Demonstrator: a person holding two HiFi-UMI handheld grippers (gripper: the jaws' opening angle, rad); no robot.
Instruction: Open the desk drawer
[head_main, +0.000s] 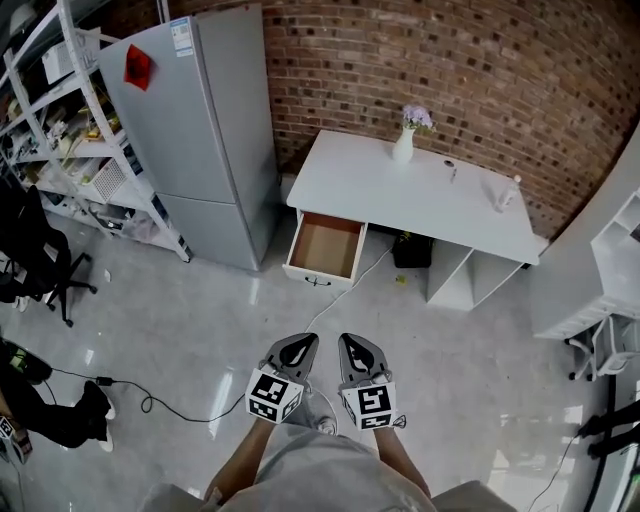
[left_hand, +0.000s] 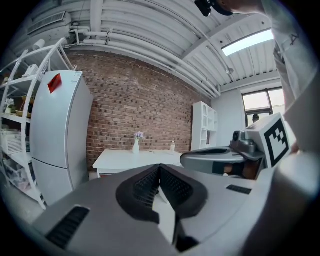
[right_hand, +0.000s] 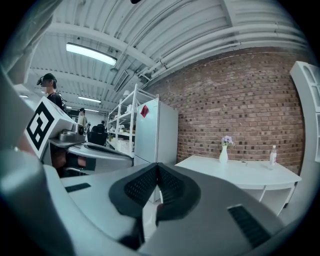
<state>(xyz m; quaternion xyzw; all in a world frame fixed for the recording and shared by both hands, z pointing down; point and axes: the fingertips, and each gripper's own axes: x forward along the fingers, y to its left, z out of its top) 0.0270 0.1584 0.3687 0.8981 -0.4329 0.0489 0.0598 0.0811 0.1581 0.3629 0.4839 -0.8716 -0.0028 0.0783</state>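
- shelves (head_main: 62, 110) stand at the far left, full of small things.
- a person in black (head_main: 40, 400) is at the low left edge, with a black cord (head_main: 150, 405) on the floor beside them.
- a tall grey fridge (head_main: 205, 130) stands next to the shelves, by the brick wall (head_main: 450, 70).
- the drawer (head_main: 325, 250) is just right of the fridge, under the left end of the desk (head_main: 380, 190). it is pulled out, and its brown inside shows. a dark handle is on its front.
- the desk is white. on it stand a white vase (head_main: 403, 147) with purple flowers and, further right, a small bottle (head_main: 511, 190).
- the left gripper (head_main: 299, 345) is low in the middle, over the floor, well apart from the drawer. its jaws are pressed together and hold nothing.
- the right gripper (head_main: 357, 345) is just beside it, on the right. its jaws are shut tight too, with nothing in them.
- both point toward the desk.
- a white cabinet (head_main: 620, 260) stands at the far right.
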